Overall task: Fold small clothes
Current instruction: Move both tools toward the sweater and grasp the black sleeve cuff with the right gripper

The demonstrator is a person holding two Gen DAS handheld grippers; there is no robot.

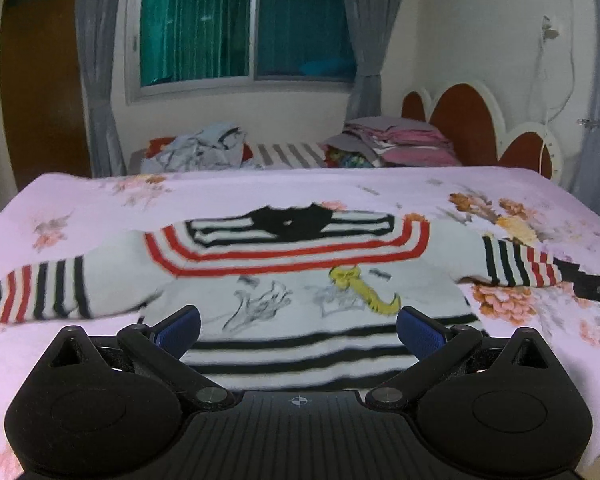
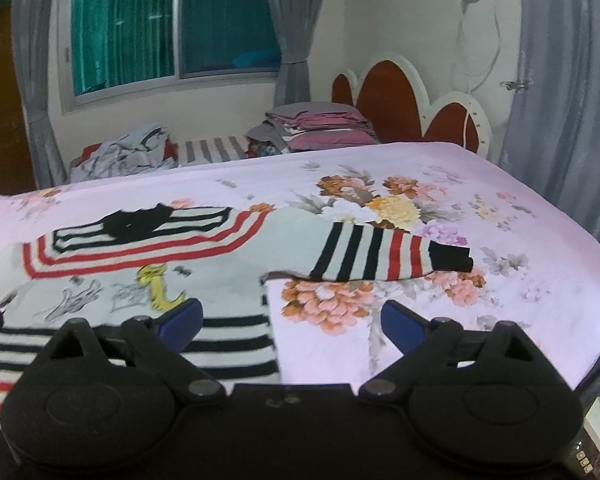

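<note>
Sweater flat mid-bedsheet; bare sheet right; clothes piles far edge.

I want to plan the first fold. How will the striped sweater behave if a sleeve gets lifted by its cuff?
The sweater looks like soft knit lying flat, so it will probably drape limply. The right sleeve would likely trail after its cuff. The floral sheet may wrinkle or drag along.

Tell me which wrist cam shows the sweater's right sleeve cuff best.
The right wrist view: the right sleeve lies whole and near centre, its black cuff sharp against the floral sheet. In the left wrist view the same cuff stretches toward the right edge, distorted. Both grippers are open, left gripper, right gripper.
</note>
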